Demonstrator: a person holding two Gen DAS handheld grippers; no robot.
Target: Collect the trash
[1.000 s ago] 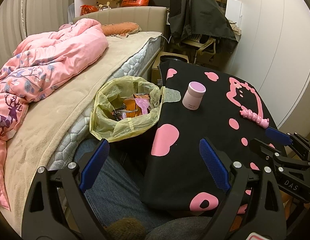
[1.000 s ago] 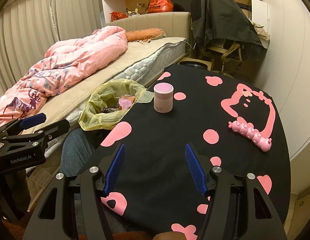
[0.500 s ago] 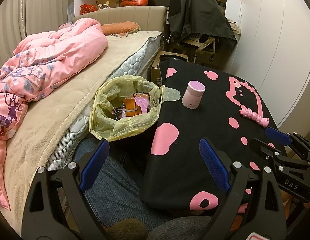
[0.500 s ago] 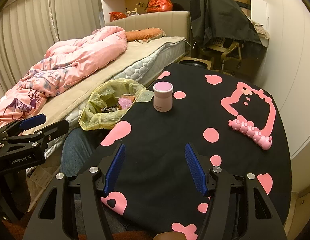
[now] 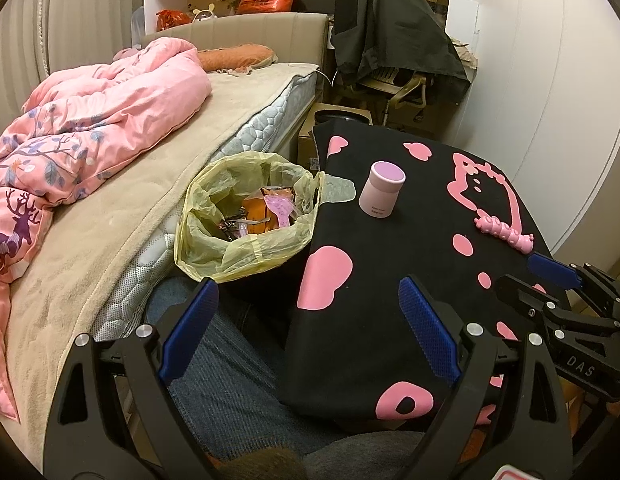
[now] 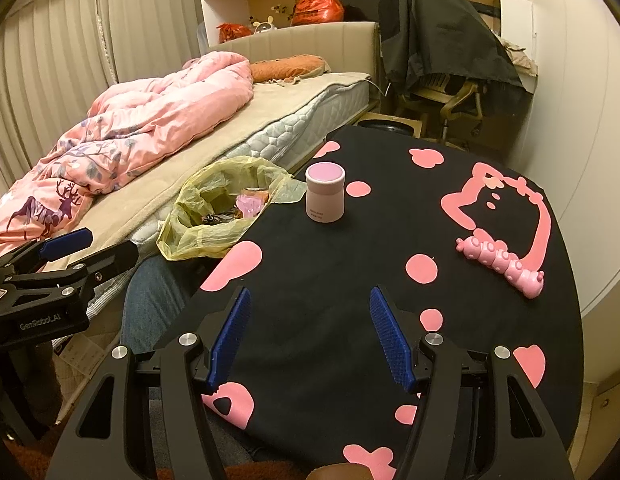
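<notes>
Trash bag (image 5: 245, 220): yellow-green, mouth open, hanging off the left edge of my table, between it and the bed.
Inside the bag: an orange wrapper (image 5: 261, 210), a pink plastic piece (image 5: 278, 208) and some darker scraps I cannot make out.
Bag flap: one corner of the plastic lies flat on the black cloth, just beside the pink jar.
Pink jar (image 6: 325, 193): upright on the table, lid on, near the bag's edge, apart from my fingers.
Pink caterpillar toy (image 6: 504, 264): lying on its side at the far right of the cloth, touching the cat print.
Table cloth (image 6: 334, 288): black with pink hearts, dots and a cat outline, draped over the near edge.
My left gripper (image 5: 307, 326): jaws spread wide, nothing between the blue pads, hovering over the cloth's left edge and a denim-clad leg (image 5: 225, 380).
My right gripper (image 6: 310, 336): jaws wide apart, empty, over the near part of the cloth, pointing toward the jar.
Bed (image 5: 109, 236): beige cover with a rumpled pink duvet (image 5: 89, 128) on it.
Chair (image 6: 446, 56): beyond the table, draped in a dark cloth.
</notes>
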